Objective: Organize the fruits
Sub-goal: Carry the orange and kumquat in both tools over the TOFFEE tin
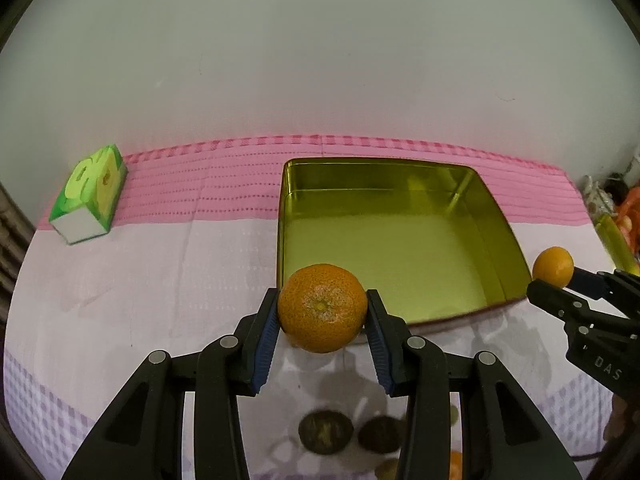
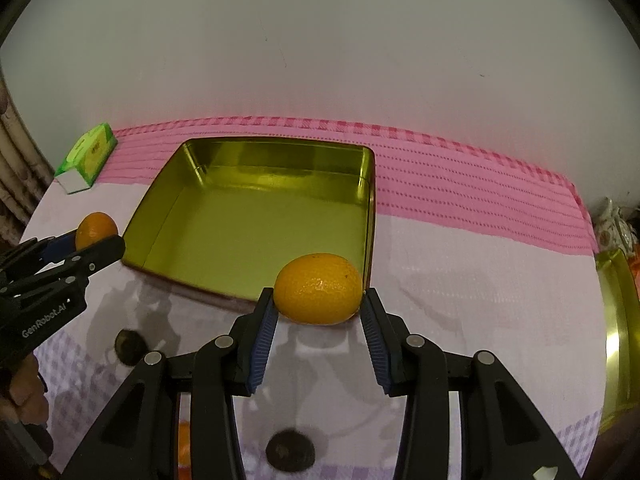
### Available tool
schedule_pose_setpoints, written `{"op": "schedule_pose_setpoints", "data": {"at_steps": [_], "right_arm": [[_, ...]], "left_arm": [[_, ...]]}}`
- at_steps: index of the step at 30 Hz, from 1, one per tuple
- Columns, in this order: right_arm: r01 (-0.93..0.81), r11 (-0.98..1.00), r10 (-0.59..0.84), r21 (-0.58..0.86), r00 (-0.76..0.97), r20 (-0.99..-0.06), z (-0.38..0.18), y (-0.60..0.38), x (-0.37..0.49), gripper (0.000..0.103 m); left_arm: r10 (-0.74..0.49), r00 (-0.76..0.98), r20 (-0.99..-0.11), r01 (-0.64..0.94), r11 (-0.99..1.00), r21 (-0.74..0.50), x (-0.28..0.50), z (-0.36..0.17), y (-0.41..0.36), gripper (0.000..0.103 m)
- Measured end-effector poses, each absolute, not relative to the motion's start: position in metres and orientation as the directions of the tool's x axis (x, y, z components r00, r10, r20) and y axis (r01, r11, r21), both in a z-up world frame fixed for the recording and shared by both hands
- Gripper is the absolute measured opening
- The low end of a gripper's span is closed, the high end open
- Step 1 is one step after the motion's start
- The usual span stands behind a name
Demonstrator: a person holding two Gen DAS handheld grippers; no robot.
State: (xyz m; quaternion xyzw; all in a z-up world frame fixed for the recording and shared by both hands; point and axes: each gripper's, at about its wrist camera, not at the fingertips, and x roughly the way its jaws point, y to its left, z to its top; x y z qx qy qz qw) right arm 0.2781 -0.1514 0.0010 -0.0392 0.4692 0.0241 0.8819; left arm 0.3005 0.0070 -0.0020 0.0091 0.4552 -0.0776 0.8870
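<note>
Gold-lined, the open tin (image 1: 400, 248) fills mid-frame on our pink cloth (image 1: 180, 184); below it, our left gripper (image 1: 322, 336) clamps one orange (image 1: 322, 307), our right gripper (image 2: 318, 332) another orange (image 2: 318, 289); dark fruits (image 1: 326, 432) below blur indistinctly.

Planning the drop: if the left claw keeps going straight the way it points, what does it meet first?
The left claw, shut on an orange, points down toward the near edge of the gold tin. It would probably meet the tin's near wall or floor first, though depth is unclear.
</note>
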Motion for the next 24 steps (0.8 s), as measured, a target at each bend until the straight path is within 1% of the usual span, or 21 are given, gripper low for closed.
{"op": "schedule_pose_setpoints", "data": {"at_steps": [10, 21, 24], "right_arm": [[-0.086, 0.995, -0.002, -0.054, 0.518, -0.855, -0.020, -0.147, 0.312, 0.039], [-0.097, 0.993, -0.010, -0.066, 0.488, -0.873, -0.040, -0.144, 0.325, 0.040], [-0.105, 0.990, -0.026, -0.089, 0.496, -0.868, -0.041, -0.144, 0.324, 0.040]], "left_arm": [[-0.119, 0.547, -0.828, 0.165, 0.986, -0.033, 0.332, -0.018, -0.008, 0.043], [-0.103, 0.502, -0.859, 0.166, 0.986, -0.022, 0.347, -0.043, -0.014, 0.043], [-0.098, 0.486, -0.868, 0.159, 0.987, -0.022, 0.349, -0.050, -0.013, 0.043]]}}
